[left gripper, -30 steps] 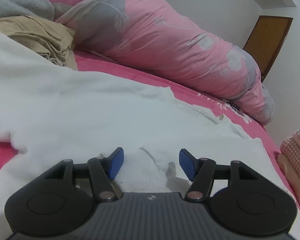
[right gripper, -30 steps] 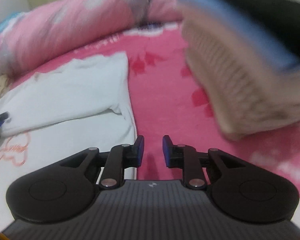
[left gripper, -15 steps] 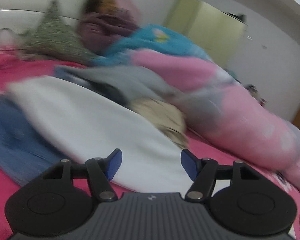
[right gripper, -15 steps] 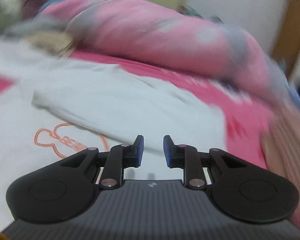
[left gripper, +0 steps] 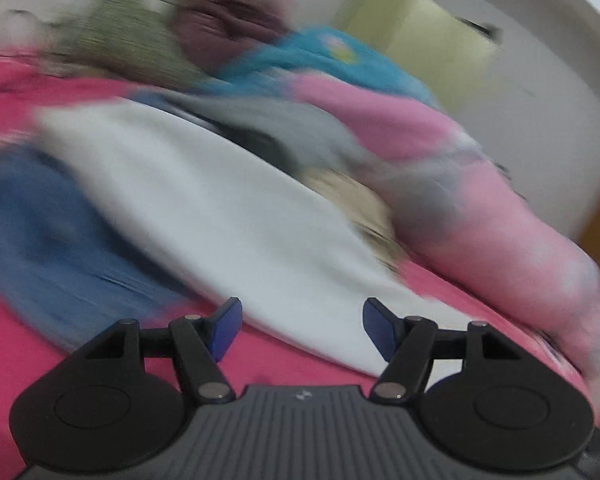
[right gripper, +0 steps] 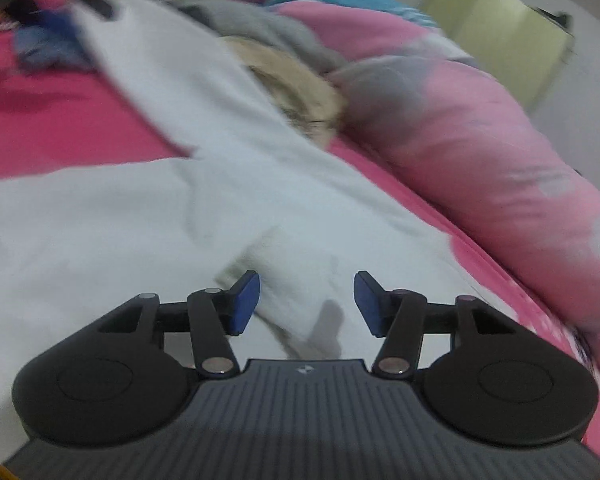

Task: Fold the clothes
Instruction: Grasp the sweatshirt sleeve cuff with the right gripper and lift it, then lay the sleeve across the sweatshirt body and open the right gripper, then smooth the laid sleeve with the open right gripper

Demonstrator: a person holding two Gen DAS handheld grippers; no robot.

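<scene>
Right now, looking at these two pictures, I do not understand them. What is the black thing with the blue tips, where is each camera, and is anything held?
There is no robot here. A person carries a hand-held two-finger gripper in each hand, and a camera on each looks forward along its fingers. One picture is from the left gripper, the other from the right gripper. The blue tips are the fingers' pads.

Both look over a bed with a pink sheet. On it lies a white garment, spread out for folding. Behind it lie a beige garment, a grey one, blue cloth and a rolled pink quilt.

Nothing is held. The left jaws stand open; the right jaws are opening above the white garment.
</scene>
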